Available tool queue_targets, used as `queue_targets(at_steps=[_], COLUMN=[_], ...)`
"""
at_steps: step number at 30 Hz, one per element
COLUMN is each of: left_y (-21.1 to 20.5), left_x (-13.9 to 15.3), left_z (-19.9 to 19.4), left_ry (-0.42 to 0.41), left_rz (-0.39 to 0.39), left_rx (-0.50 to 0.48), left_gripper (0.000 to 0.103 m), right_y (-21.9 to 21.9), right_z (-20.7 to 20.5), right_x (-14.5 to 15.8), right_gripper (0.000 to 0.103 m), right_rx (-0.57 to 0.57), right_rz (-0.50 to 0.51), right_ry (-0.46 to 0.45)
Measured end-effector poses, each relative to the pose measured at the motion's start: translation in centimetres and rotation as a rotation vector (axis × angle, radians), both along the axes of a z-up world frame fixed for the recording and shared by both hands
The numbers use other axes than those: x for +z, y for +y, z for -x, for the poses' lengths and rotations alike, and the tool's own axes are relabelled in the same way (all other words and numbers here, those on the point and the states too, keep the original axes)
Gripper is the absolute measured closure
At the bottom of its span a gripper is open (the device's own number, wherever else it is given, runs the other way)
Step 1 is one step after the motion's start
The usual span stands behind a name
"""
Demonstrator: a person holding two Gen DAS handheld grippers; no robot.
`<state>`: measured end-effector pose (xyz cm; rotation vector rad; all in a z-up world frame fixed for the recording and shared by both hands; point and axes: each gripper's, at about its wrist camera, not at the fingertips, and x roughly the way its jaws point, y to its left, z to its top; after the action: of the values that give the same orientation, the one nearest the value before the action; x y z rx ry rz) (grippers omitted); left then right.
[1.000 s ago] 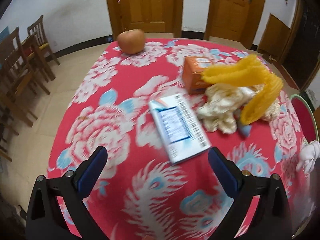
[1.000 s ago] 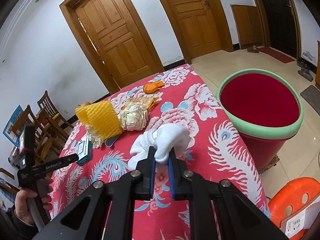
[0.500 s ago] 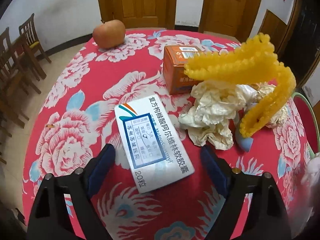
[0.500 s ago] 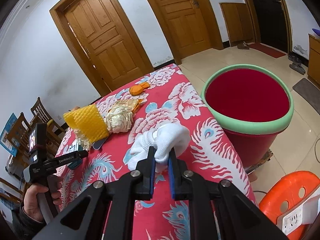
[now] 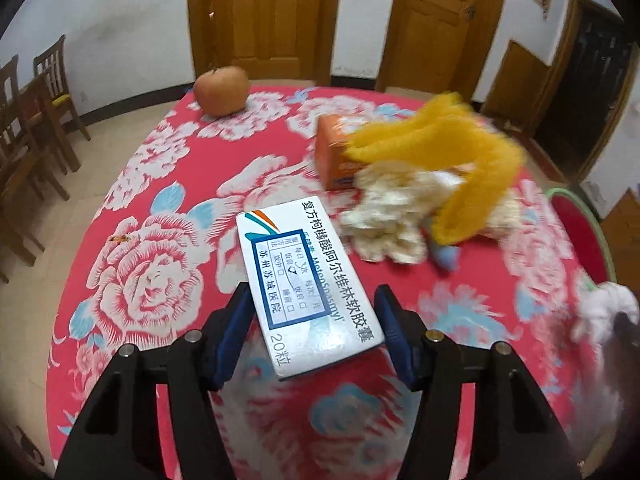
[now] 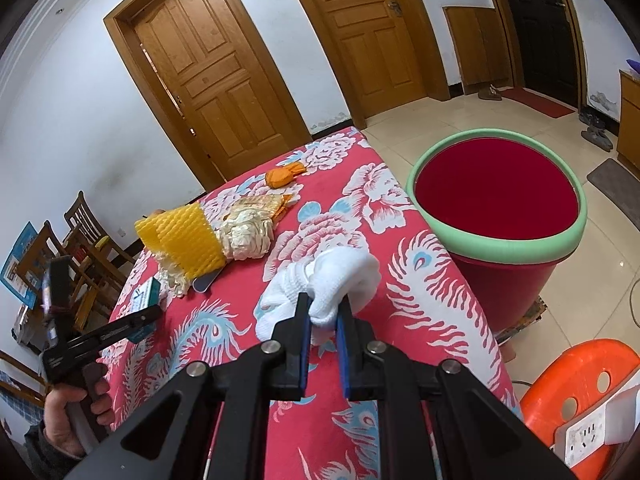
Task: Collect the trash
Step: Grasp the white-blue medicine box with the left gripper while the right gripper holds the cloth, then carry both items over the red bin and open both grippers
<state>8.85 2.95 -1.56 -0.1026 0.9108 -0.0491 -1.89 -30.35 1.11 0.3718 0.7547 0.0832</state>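
Closing around a white medicine box (image 5: 306, 280), the left gripper (image 5: 316, 320) is bringing its blue pads (image 5: 234, 326) in on both long sides, the left one about touching the box and the right one a little short of it. That box is lying flat on the red floral tablecloth (image 5: 160, 200). Beyond it, crumpled paper (image 5: 384, 216), yellow foam netting (image 5: 460, 152) and an orange carton (image 5: 332, 152) are sitting together; an apple (image 5: 221, 90) is resting at the far edge. Clenched tight, the right gripper (image 6: 323, 322) is pinching a white wad (image 6: 336, 280) above the table's edge, near the red bin (image 6: 496, 192) with the green rim.
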Motion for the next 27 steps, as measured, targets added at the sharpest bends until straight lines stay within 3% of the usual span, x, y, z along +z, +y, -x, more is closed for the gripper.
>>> queue_targets(at_steps=[7, 15, 22, 27], left_y=[-3.6, -9.8, -16.3, -21.2], left_x=[4.6, 7.6, 8.1, 7.7], left_z=[2.1, 0.7, -1.4, -3.2], left_ry=[-0.1, -0.14, -0.142, -0.123], left_rz=[0.038, 0.061, 0.065, 0.064], left_rx=[-0.125, -0.281, -0.406, -0.495], left_gripper=[0.041, 0.041, 0.041, 0.041], right_y=[-0.5, -3.8, -8.0, -11.4], right_z=[0.5, 0.4, -0.2, -0.8], right_x=[1.2, 4.0, 6.0, 5.8], right_gripper=[0.09, 0.09, 0.09, 0.089], right_rx=[-0.014, -0.102, -0.205, -0.298], right_rz=[0.012, 0.027, 0.067, 0.054], right_ry=[-0.025, -0.084, -0.1, -0.068])
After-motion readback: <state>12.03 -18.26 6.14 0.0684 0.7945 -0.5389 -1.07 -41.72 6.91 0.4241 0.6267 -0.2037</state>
